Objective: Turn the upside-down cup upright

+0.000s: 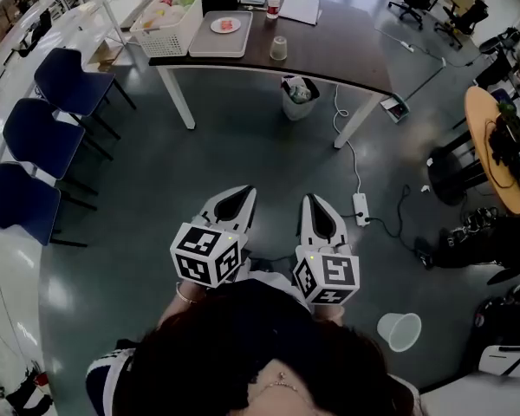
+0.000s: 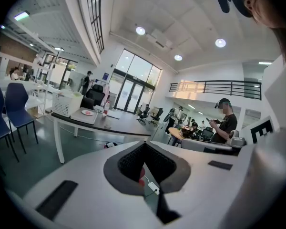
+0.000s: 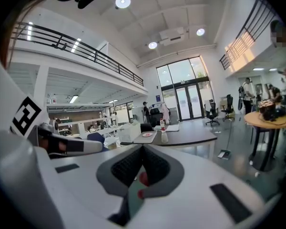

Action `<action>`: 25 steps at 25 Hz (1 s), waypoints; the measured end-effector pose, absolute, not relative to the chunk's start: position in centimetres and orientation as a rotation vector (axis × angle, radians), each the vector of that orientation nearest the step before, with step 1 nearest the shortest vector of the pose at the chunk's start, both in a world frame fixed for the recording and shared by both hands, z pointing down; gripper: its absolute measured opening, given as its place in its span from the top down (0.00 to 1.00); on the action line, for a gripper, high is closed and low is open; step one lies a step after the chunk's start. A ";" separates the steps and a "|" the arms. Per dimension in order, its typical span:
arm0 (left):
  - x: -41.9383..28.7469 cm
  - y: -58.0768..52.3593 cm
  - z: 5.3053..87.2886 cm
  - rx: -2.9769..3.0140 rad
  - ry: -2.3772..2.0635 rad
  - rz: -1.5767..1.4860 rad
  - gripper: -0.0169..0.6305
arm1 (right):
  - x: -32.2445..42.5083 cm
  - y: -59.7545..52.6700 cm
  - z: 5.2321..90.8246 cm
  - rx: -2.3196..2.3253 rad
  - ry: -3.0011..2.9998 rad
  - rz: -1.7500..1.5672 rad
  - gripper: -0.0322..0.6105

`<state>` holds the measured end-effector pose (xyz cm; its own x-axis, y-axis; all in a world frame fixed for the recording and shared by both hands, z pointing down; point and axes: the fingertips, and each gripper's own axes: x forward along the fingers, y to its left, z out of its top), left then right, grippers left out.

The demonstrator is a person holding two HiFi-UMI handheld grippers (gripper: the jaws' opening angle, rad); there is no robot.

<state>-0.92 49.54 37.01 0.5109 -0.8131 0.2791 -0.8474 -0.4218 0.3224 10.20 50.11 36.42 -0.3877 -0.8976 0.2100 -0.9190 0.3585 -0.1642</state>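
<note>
The upside-down cup (image 1: 279, 48) is a small pale cup that stands rim-down near the front edge of the dark table (image 1: 347, 59), far ahead of me. It is a small shape on the table edge in the left gripper view, cup (image 2: 107, 124), and in the right gripper view, cup (image 3: 164, 137). My left gripper (image 1: 241, 192) and right gripper (image 1: 313, 201) are held side by side close to my body, over the floor. Both point towards the table and are shut with nothing between the jaws, as at the left gripper (image 2: 144, 145) and the right gripper (image 3: 143, 147).
On the table are a white basket (image 1: 166, 11), a grey tray (image 1: 234, 42) with a plate, a bottle (image 1: 273, 1) and papers (image 1: 299, 9). A bin (image 1: 298, 96) sits under it. Blue chairs (image 1: 48, 137) line the left. A power strip (image 1: 360, 208) and a clear cup (image 1: 399, 331) lie on the floor.
</note>
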 end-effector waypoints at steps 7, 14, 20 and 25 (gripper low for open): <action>0.5 47.1 37.1 2.322 -1.419 0.107 0.98 | 12.8 47.7 36.1 1.695 -2.535 0.308 0.92; -0.3 43.0 37.7 2.274 -1.472 0.106 0.98 | 12.7 43.5 35.7 1.653 -2.608 0.299 0.92; -1.0 36.5 38.1 2.283 -1.459 0.106 0.98 | 11.2 37.3 36.7 1.601 -2.624 0.329 0.92; -2.1 29.8 38.3 2.307 -1.426 0.114 0.98 | 9.3 30.8 36.7 1.608 -2.622 0.317 0.92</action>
<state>-2.14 29.75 38.28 0.4696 -0.8354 0.2858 -0.8701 -0.3829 0.3103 9.27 30.81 36.66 -0.4583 -0.8762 0.1490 -0.8864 0.4385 -0.1481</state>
